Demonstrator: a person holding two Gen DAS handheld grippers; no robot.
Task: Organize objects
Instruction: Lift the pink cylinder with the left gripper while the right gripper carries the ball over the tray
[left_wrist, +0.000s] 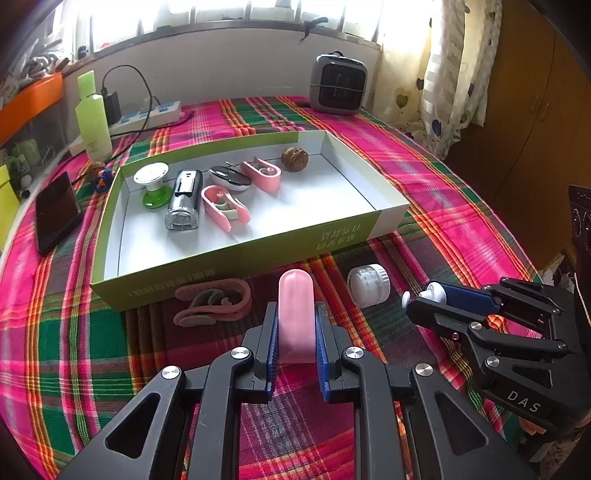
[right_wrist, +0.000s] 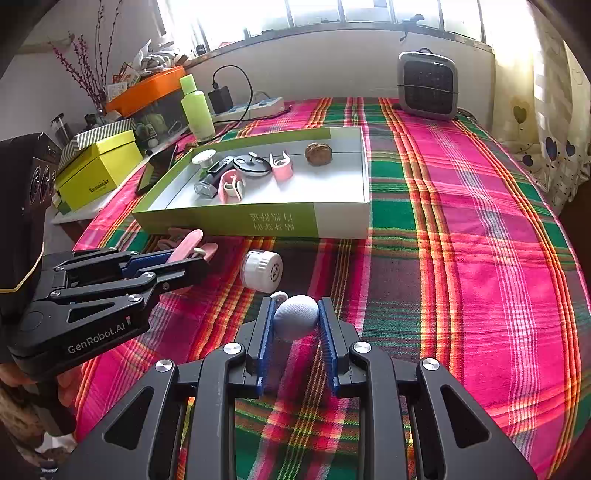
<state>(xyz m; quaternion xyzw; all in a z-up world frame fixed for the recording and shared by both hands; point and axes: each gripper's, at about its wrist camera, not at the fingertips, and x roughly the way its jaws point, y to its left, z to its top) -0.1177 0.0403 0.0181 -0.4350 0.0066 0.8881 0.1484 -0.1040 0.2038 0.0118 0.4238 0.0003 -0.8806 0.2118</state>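
The left gripper (left_wrist: 295, 314) is clenched on a pink rounded piece (left_wrist: 295, 310), its blue pads pressing both sides, held above the plaid tablecloth (left_wrist: 424, 177) just in front of the green and white box (left_wrist: 236, 258). The right gripper (right_wrist: 295, 317) grasps a pale grey-blue rounded object (right_wrist: 295, 315) with a small white knob at its far end, also over the cloth and near the box's front wall. Between the two grippers a white ridged cap (right_wrist: 261, 271) lies on its side on the cloth, apart from both. A pink clip (left_wrist: 212, 302) rests on the cloth touching or just beside the box's front wall, left of the left gripper. Inside the box lie a white and green suction stand (left_wrist: 152, 184), a silver and black lighter-like case (left_wrist: 184, 201), two pink tape dispensers (left_wrist: 223, 206), a black and white oval item (left_wrist: 229, 177) and a walnut (left_wrist: 294, 158), all gathered toward the far left half. Outside the box stand a green bottle (left_wrist: 93, 122), a black phone (left_wrist: 57, 212), a power strip (left_wrist: 147, 116) and a small grey heater (left_wrist: 338, 85)
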